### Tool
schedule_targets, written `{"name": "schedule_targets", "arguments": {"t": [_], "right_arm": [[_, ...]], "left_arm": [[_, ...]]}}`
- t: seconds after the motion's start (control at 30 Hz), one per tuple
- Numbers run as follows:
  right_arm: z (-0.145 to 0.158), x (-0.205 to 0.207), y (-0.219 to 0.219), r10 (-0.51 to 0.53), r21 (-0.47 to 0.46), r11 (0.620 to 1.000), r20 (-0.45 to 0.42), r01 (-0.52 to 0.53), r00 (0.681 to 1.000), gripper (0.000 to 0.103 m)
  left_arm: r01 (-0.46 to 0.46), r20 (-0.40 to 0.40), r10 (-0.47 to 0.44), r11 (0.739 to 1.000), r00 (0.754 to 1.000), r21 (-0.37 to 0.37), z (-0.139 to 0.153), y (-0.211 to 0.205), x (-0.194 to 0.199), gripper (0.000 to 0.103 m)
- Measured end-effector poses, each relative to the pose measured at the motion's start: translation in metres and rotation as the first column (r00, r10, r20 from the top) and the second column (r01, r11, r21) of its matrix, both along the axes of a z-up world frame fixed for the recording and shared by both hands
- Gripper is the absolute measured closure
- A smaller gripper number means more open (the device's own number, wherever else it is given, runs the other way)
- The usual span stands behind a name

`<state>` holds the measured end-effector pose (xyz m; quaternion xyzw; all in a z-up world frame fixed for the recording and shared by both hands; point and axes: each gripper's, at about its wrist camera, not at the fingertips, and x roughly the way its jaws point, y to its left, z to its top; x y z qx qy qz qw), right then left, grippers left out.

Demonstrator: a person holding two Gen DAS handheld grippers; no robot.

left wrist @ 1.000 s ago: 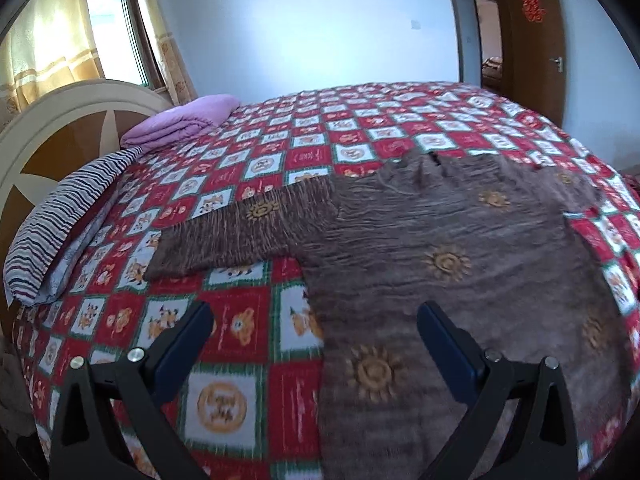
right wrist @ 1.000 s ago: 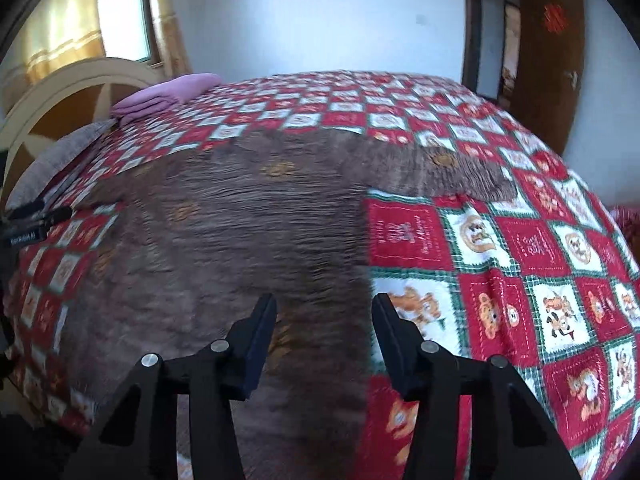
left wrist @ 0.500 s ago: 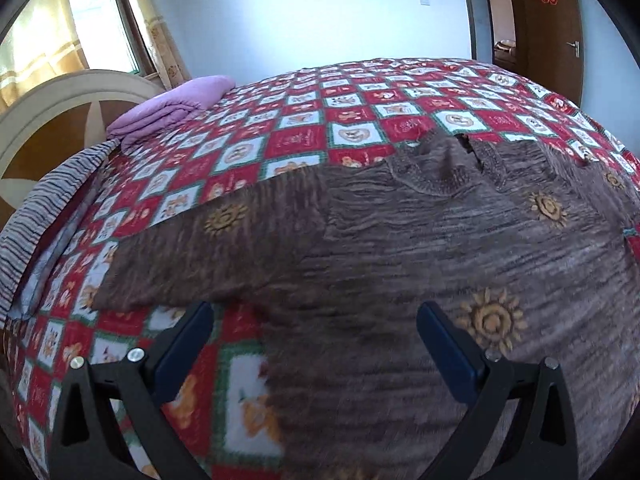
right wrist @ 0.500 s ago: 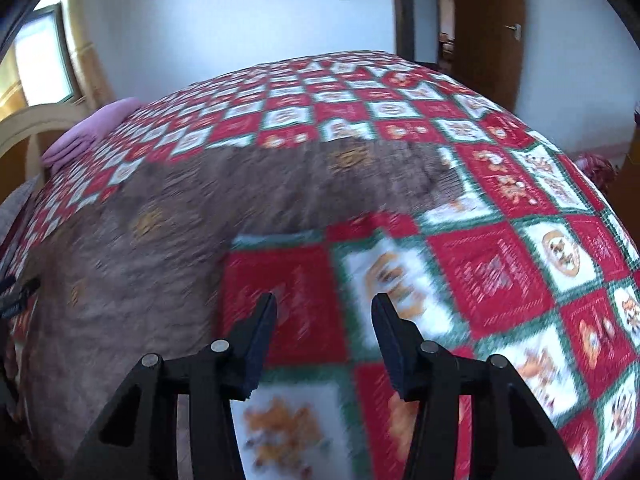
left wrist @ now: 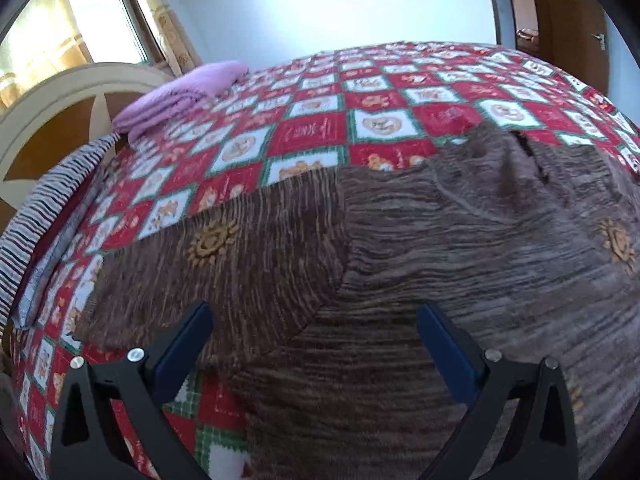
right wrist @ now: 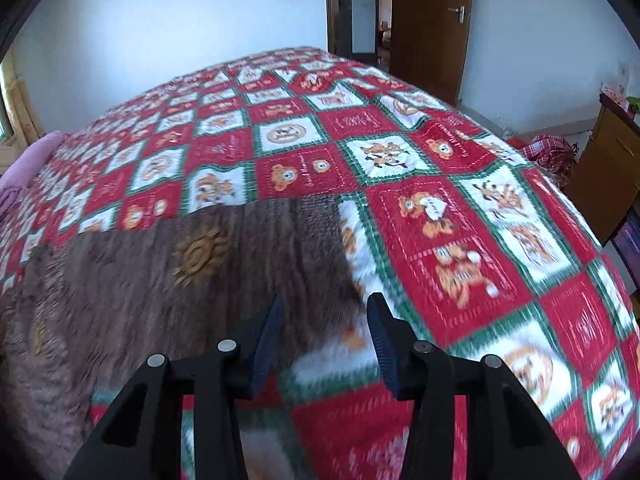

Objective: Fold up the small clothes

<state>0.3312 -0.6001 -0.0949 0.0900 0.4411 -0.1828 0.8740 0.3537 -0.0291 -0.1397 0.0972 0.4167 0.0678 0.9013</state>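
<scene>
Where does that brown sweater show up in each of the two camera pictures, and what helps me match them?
Left wrist view: the brown sweater fills the middle and lower right, one sleeve reaching left.
Right wrist view: the brown sweater fills the lower left, its sleeve end near the centre.
Shared landmark: the folded purple blanket, upper left there, at the far left edge here.

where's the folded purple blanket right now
In the left wrist view the folded purple blanket lies upper left on the red patchwork bedspread, beside the curved cream headboard and above the striped pillow.
</scene>
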Motion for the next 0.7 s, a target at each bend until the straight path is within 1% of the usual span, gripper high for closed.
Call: {"name": "schedule_targets", "arguments": {"t": [0.13,0.17,0.2,0.23,0.3,0.33,0.4,0.5,0.57,0.7], "right_arm": [[-0.016,0.021,-0.012,-0.007,0.025,1.000,-0.045,0.009,0.999,0.070],[-0.018,0.023,-0.012,-0.005,0.028,1.000,-0.043,0.006,0.999,0.071],[-0.018,0.023,-0.010,0.003,0.023,1.000,-0.038,-0.002,0.999,0.075],[-0.018,0.023,-0.005,0.026,0.018,1.000,-0.040,-0.025,0.999,0.084],[-0.017,0.024,0.004,0.059,-0.001,0.998,-0.052,-0.059,0.997,0.094],[-0.016,0.024,0.009,0.074,-0.021,0.997,-0.064,-0.075,0.995,0.096],[-0.011,0.023,0.014,0.091,-0.024,0.995,-0.068,-0.092,0.994,0.097],[0.006,0.020,0.024,0.095,-0.056,0.994,-0.035,-0.097,0.995,0.097],[0.025,0.017,0.032,0.100,-0.069,0.993,0.001,-0.100,0.995,0.097],[0.065,0.018,0.062,0.149,-0.121,0.983,0.059,-0.141,0.987,0.097]], "left_arm": [[0.001,-0.045,-0.001,1.000,0.999,-0.018,-0.010,0.000,0.008,0.000],[0.000,-0.049,-0.001,1.000,0.999,-0.023,-0.011,0.000,0.009,0.000],[-0.001,-0.051,0.000,1.000,0.999,-0.024,-0.011,-0.001,0.009,0.000],[0.000,-0.053,-0.001,1.000,0.999,-0.025,-0.011,-0.001,0.009,0.000],[-0.001,-0.057,0.000,1.000,0.998,-0.024,-0.013,-0.002,0.010,0.000],[-0.002,-0.060,0.001,1.000,0.998,-0.025,-0.014,-0.002,0.010,0.000],[-0.002,-0.069,0.000,1.000,0.998,-0.026,-0.017,-0.002,0.011,0.000],[-0.006,-0.074,0.003,0.999,0.997,-0.040,-0.018,-0.001,0.012,0.000],[-0.009,-0.079,0.004,0.998,0.997,-0.060,-0.019,0.002,0.012,0.000],[-0.027,-0.095,0.014,0.990,0.995,-0.139,-0.021,0.012,0.014,0.000]]}}
